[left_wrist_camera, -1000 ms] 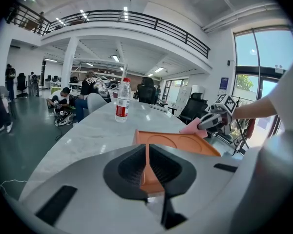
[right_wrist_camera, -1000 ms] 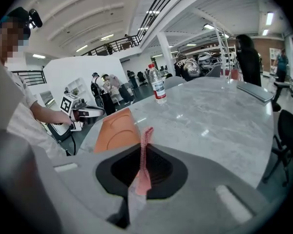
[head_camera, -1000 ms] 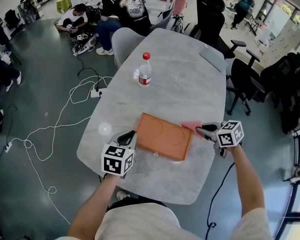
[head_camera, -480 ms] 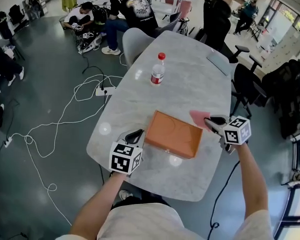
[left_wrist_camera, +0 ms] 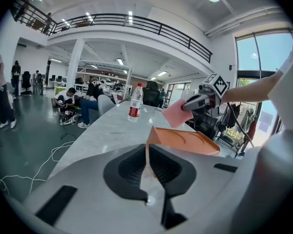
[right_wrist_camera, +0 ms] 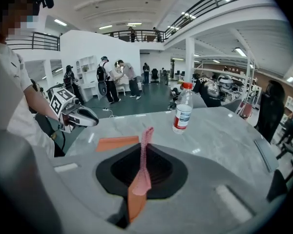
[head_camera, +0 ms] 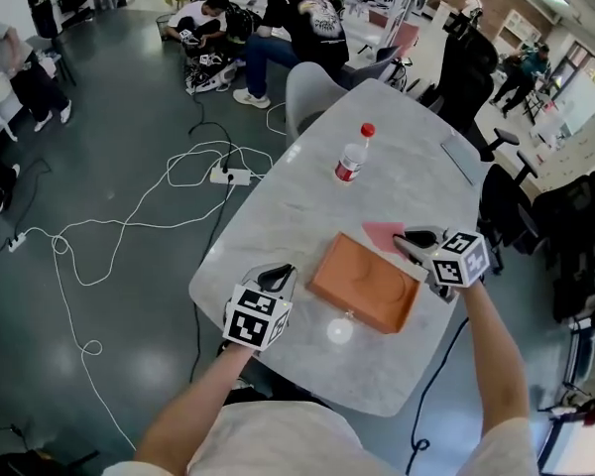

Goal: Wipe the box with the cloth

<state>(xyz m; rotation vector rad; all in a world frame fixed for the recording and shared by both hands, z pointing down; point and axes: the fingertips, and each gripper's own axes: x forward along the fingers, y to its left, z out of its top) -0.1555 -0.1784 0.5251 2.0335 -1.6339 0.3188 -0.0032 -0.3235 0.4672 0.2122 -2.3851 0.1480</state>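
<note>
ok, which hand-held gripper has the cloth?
The right hand-held gripper: its jaws are shut on the pink cloth, by the orange box's far side. The left hand-held gripper holds nothing, jaws together near the box's left corner.

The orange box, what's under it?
The orange box lies flat on the grey table. The tabletop right beneath it is covered, so anything there cannot be seen.

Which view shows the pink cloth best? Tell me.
Left gripper view: the cloth shows its flat face, held by the right tongs near the box. Head view shows it small; right gripper view shows it edge-on, clamped.
</note>
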